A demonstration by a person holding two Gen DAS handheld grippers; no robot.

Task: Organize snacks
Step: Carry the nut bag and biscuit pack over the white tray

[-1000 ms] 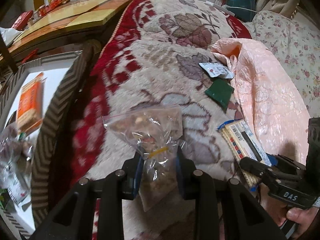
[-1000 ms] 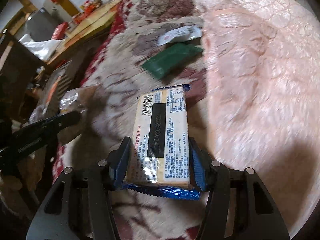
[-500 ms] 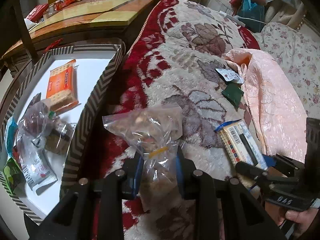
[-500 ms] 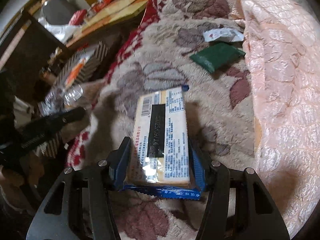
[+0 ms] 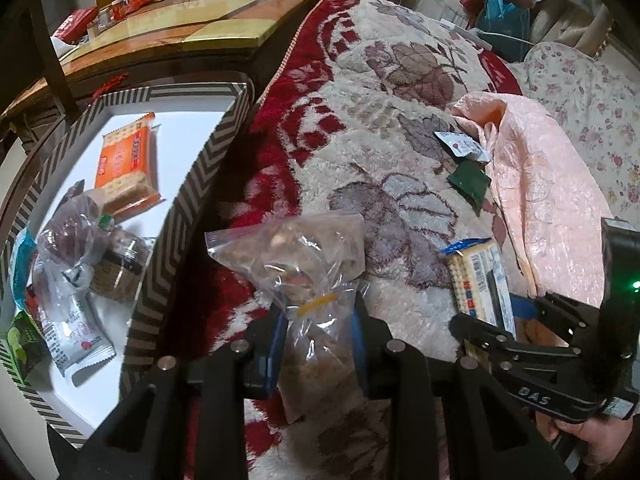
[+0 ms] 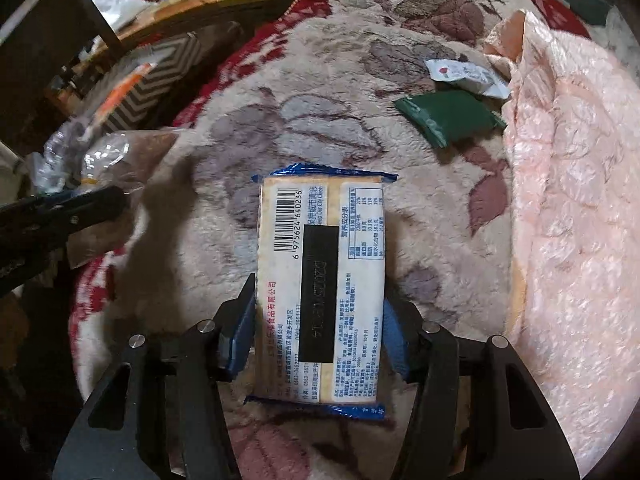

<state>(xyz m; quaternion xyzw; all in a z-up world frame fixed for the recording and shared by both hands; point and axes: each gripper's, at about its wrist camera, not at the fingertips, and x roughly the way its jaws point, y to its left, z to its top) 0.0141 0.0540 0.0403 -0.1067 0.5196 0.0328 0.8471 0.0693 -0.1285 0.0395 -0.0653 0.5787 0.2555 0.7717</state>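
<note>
Snacks: your left hand-held gripper [image 5: 316,332] pinches the clear nut bag [image 5: 296,256]; your right hand-held gripper [image 6: 316,336] clamps the cracker pack [image 6: 320,280].

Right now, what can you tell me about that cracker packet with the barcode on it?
The cracker packet is a flat, oblong pack in clear film with crimped blue ends, pale square crackers showing through. Its back faces up: a barcode, a nutrition table, red and black print and a black strip down the middle. The right tool clamps it across its long sides near the lower end, its blue pads pressing the film. It is held lengthwise above the fleecy floral blanket; whether it touches that blanket cannot be told.
</note>
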